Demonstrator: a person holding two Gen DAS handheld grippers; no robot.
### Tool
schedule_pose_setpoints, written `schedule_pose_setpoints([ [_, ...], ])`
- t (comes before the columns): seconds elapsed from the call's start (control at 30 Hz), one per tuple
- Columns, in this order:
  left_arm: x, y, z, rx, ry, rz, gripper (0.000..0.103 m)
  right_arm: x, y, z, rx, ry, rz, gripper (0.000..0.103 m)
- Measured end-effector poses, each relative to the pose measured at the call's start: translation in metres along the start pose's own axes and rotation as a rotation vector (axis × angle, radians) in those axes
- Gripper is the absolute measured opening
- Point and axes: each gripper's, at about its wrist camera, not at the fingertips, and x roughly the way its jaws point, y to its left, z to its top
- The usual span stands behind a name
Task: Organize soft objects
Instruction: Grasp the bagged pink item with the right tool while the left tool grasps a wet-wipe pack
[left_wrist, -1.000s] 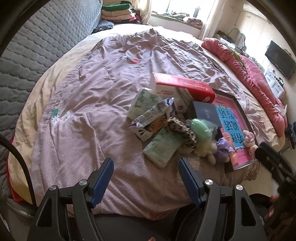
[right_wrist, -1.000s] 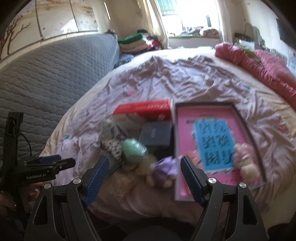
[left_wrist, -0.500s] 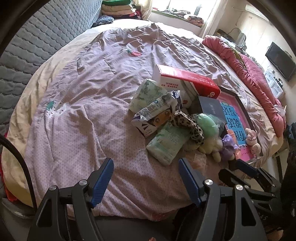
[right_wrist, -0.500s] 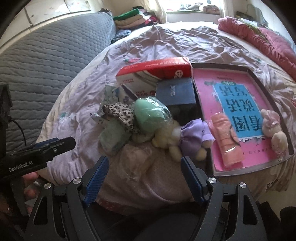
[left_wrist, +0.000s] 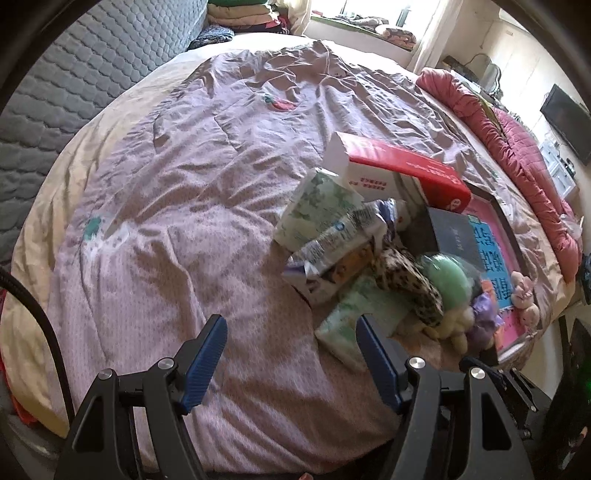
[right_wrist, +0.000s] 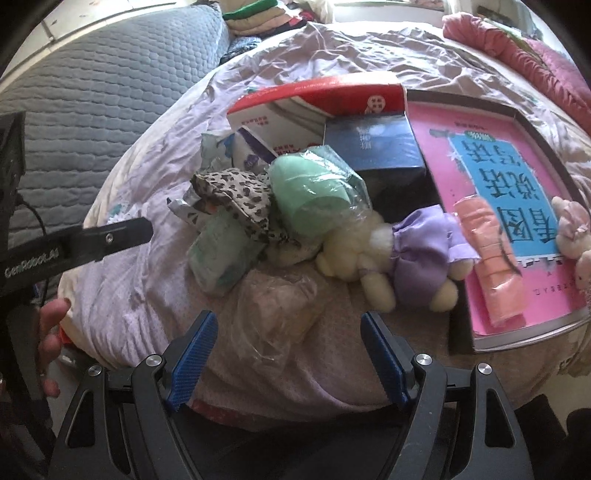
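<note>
Plainly, pile: we see the soft things heaped near the foot edge of the bed with the crumpled lilac quilt (left_wrist: 192, 206), beside a shallow dark tray holding a pink book (right_wrist: 491, 192).
Left gripper (left_wrist: 291, 354): its blue fingers stand apart over bare quilt, holding nothing.
Right gripper (right_wrist: 288, 347): its fingers are apart too, empty, with a clear crinkled plastic bag of pale stuff (right_wrist: 277, 306) lying just ahead between them.
Slip risk: we judge the thin film could bunch or slide out of a shallow pinch.
Toppling risk: the mint-green roll in clear wrap (right_wrist: 314, 195) leans on the leopard-print fabric piece (right_wrist: 240, 195) and the cream plush toy in a purple dress (right_wrist: 399, 258); tugging one may drag its neighbours off the bed edge.
Collision risk: both tools work close together here.
Hidden: the pale green tissue packs (left_wrist: 317, 206) are partly buried; the bag's contents stay unclear; the tray's near corner overhangs, its support unseen.
</note>
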Motion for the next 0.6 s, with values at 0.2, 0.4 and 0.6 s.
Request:
schedule_pose_setpoints([
  [0.2, 0.018, 0.009, 0.033, -0.004, -0.018, -0.021, 0.072, 0.008, 0.002, 0.000, -0.004, 0.015, 0.014, 0.081],
  [0.4, 0.038, 0.017, 0.070, -0.036, -0.015, -0.100, 0.072, 0.013, 0.003, 0.002, -0.015, 0.023, 0.027, 0.081],
  [0.6, 0.071, 0.018, 0.092, -0.031, 0.048, -0.217, 0.073, 0.022, 0.007, 0.004, -0.022, 0.038, 0.041, 0.081],
])
